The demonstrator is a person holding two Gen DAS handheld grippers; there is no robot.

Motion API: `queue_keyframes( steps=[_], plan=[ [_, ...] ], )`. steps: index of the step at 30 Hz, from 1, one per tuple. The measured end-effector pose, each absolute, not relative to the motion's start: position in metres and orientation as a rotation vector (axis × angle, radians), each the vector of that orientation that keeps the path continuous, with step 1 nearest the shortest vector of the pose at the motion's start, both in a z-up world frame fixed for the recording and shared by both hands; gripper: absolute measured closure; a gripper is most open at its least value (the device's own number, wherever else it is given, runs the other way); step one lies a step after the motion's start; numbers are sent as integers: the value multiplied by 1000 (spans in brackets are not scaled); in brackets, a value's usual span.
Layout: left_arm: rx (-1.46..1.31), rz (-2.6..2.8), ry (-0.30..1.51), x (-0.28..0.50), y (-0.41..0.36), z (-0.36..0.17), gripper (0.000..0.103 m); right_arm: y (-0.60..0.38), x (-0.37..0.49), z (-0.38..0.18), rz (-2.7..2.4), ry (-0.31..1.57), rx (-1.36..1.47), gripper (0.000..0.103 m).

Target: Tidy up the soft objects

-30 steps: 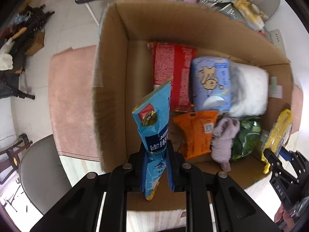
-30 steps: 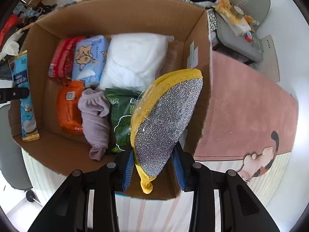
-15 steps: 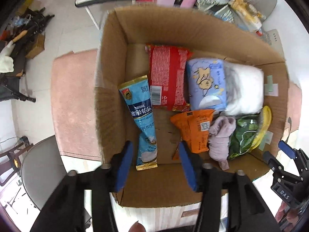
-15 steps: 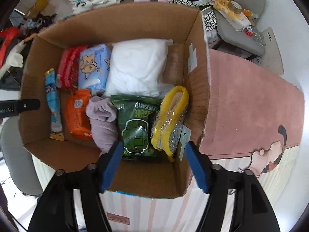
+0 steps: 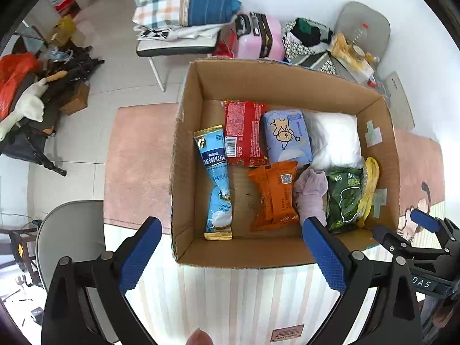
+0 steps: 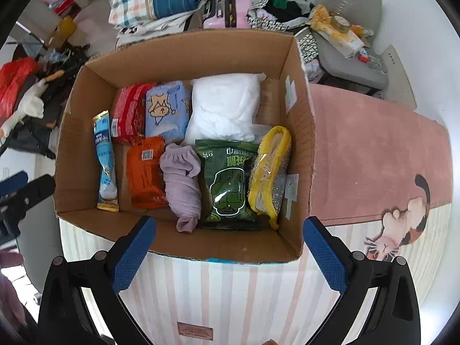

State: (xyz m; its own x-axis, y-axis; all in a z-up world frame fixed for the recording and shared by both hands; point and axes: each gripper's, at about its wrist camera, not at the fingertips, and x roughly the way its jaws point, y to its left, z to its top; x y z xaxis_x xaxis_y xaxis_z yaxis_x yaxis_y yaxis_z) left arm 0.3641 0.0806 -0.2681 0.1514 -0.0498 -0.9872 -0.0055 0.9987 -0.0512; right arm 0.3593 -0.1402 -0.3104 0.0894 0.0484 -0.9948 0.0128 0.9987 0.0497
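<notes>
We hold both grippers above the near edge of an open box [image 5: 184, 132], and neither holds anything. The left gripper [image 5: 231, 254] has its jaws wide apart; the box's near wall lies between them, and the blue pads [image 5: 141, 254] hang over the striped cloth [image 5: 230, 299] in front of it. The right gripper [image 6: 228, 254] likewise has its jaws spread wide and empty, with the near wall between them.

Ahead of the left jaws, going left to right along the box floor, we see a blue sachet [image 5: 217, 181] lying lengthwise just beside the left wall. Next comes an orange pack [image 5: 274, 195], apart from the sachet with bare cardboard between. A lilac cloth [image 5: 312, 195] touches the orange pack's right side. A green pack [image 5: 343, 199] lies beside the cloth, and a yellow scrubber [image 5: 369, 184] stands on edge between the green pack and the right wall.

Farther beyond the jaws, the back row runs red pack [image 5: 244, 132], pale blue pack [image 5: 287, 135], then a white bag [image 5: 335, 136], each touching the next.

From the right wrist, the same row appears ahead of the right jaws: sachet [image 6: 105, 161], orange pack [image 6: 145, 172], cloth [image 6: 182, 184], green pack [image 6: 230, 187] and scrubber [image 6: 268, 172] leaning against the right wall. A pink rug [image 6: 373, 158] lies right of the box.
</notes>
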Motion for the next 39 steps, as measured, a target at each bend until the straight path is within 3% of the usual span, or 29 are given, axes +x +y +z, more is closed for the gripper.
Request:
queue_keyframes(
  steps=[15, 30, 39],
  plan=[
    [-17, -20, 1313, 324, 58, -226, 2, -147, 329, -268, -9, 1393, 17, 0],
    [22, -30, 1063, 218, 40, -98, 2, -151, 217, -129, 47, 1157, 10, 0],
    [5, -46, 1012, 167, 38, -56, 2, -148, 151, -62, 53, 1043, 3, 0]
  ],
)
